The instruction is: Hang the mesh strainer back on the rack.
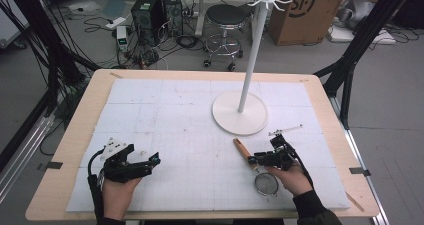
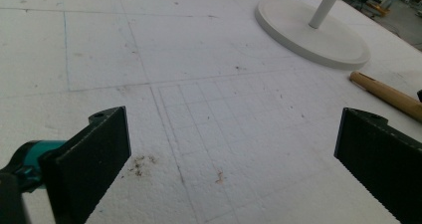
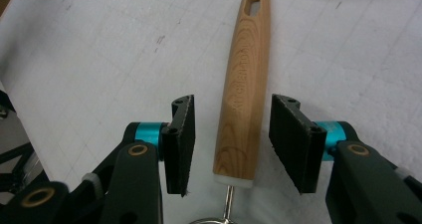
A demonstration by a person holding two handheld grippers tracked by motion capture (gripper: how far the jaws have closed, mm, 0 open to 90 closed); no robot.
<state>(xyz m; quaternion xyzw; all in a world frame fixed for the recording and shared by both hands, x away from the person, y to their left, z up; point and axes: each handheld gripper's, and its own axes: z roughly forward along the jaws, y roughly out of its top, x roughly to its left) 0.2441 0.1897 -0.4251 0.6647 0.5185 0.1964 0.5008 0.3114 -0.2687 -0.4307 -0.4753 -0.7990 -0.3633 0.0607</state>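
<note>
Currently: small metal mesh strainer with light wooden handle [image 3: 243, 89] flat on white foam-covered counter [image 1: 165, 115], near front right corner, handle toward round white stand base [image 1: 240, 114]. Right gripper [image 3: 233, 142] low over handle, jaws released, one each side, neither touching wood. Left gripper [image 1: 152, 160] near front left corner, jaws spread wide, holding nothing, above bare foam.

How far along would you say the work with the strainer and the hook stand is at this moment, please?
Nothing looks done yet: the strainer lies flat on the foam mat, and the hook stand carries nothing. In hand: the right gripper is open with its jaws either side of the wooden handle, not yet closed. The left gripper is open over bare mat. Gripping, lifting and probably hanging remain.
</note>
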